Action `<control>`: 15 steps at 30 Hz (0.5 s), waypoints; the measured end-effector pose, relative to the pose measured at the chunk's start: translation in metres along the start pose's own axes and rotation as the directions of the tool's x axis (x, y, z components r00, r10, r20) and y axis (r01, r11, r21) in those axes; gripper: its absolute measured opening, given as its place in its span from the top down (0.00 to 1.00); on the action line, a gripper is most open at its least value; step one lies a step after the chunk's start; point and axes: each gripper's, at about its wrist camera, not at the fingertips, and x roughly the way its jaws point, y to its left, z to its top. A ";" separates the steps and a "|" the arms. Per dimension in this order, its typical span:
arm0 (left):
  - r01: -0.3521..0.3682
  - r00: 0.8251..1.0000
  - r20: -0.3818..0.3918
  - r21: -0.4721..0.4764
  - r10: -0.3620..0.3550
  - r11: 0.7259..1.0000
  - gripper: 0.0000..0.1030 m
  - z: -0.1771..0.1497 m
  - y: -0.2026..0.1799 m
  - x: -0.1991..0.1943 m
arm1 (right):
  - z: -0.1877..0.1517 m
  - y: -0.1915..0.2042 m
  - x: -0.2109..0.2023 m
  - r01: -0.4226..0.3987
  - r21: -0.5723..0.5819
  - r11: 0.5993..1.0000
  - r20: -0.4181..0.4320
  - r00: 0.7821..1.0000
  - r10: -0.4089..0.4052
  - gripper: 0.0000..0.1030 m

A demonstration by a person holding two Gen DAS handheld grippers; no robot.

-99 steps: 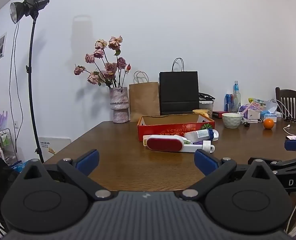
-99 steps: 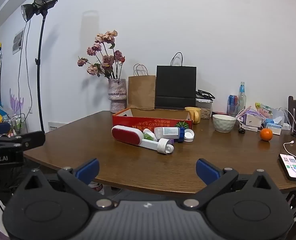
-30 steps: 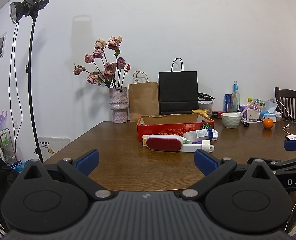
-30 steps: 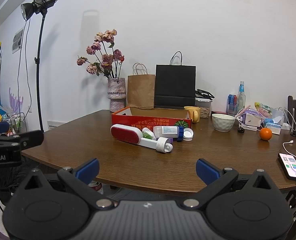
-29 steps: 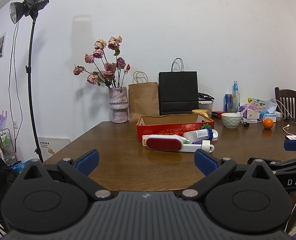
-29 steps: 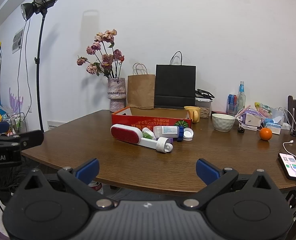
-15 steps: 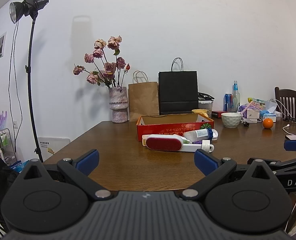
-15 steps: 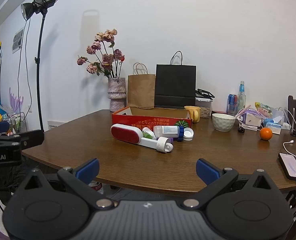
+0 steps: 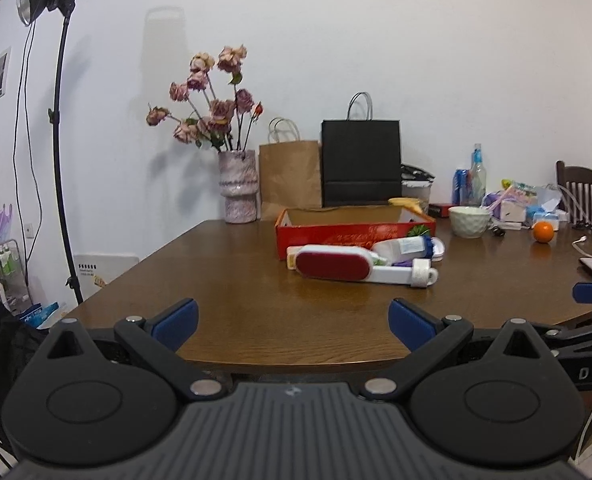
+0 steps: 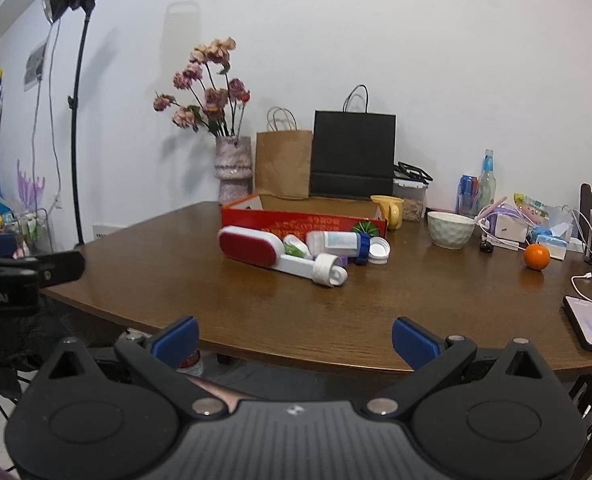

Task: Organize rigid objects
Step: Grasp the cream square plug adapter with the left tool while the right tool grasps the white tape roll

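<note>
Both pairs of tongs hang off the near edge of the wooden table (image 9: 232, 280), well short of the clutter: the left gripper (image 9: 293, 322) has its blue-tipped jaws spread wide with nothing between them, and the right gripper (image 10: 294, 338) is likewise wide and empty. The things to sort lie in a huddle toward the middle of the table, just in front of the near wall of the red cardboard box (image 9: 353, 229), well apart from either gripper and ahead of both. Nearest the tongs is the lint brush (image 10: 280, 255), lying flat with its long axis roughly parallel to the box's front wall, the red pad toward the table's left edge and the white handle with its loop end angled toward the right and the near edge. Behind it a white bottle (image 10: 333, 242) lies on its side, the blue cap pointing right, and a loose white cap (image 10: 379, 251) rests just beside that cap. A small green-and-white item wedged between brush and bottle is largely hidden and cannot be identified, as is a purple piece under the bottle. The box's interior is not visible from this low angle. Toward the far right corner stand a white bowl (image 10: 450, 229) and an orange (image 10: 536, 257).
</note>
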 end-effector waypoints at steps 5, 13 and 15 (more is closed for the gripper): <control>-0.007 1.000 -0.021 -0.006 0.007 1.000 0.00 0.000 0.002 0.037 | 0.010 -0.010 0.036 0.027 0.016 1.000 0.021 0.999 -0.027 0.00; -0.002 0.997 -0.078 -0.053 -0.002 0.999 0.00 0.016 0.002 0.112 | 0.028 -0.028 0.113 -0.017 0.013 1.000 -0.020 1.000 0.017 0.00; 0.013 0.996 -0.092 -0.055 -0.018 0.998 0.00 0.021 0.002 0.134 | 0.032 -0.032 0.132 -0.021 0.019 1.000 -0.047 0.999 0.022 0.00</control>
